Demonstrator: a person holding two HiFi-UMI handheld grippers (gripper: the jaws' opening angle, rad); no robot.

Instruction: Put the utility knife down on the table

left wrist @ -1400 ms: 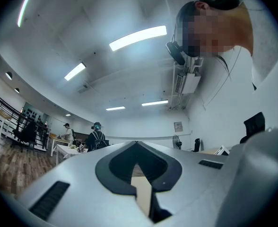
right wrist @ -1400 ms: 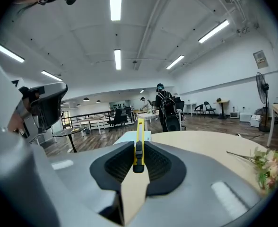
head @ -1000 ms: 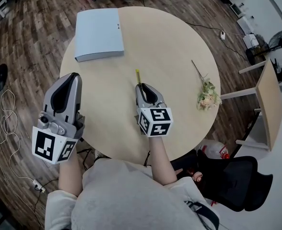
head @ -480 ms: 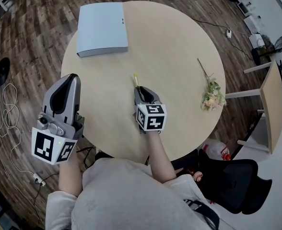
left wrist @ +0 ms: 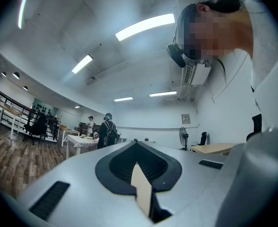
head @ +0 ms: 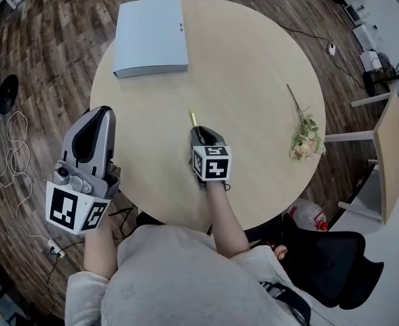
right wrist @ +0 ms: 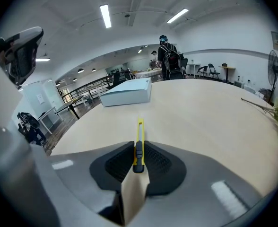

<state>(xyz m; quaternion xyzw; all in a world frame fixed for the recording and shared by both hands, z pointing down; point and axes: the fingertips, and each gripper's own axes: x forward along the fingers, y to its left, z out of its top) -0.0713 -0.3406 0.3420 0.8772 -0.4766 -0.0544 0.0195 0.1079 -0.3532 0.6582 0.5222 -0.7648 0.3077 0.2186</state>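
A yellow utility knife (head: 193, 120) (right wrist: 140, 128) sticks out forward from my right gripper (head: 199, 133) (right wrist: 138, 149), which is shut on its handle. The blade end points away from me, toward the table's middle. Knife and gripper hang low over the round light-wood table (head: 254, 66), near its front edge; I cannot tell whether the knife touches the top. My left gripper (head: 98, 114) (left wrist: 136, 143) is held off the table's left edge, tilted upward, shut with nothing in it.
A grey-blue closed folder (head: 150, 36) (right wrist: 127, 92) lies at the table's far left. A dried flower sprig (head: 305, 138) (right wrist: 271, 110) lies at the right edge. A black chair (head: 335, 263) stands at the lower right, cables (head: 9, 148) on the wood floor at the left.
My right gripper with the knife has sunk lower toward the table and drawn slightly nearer to me. The left gripper has stayed where it was.
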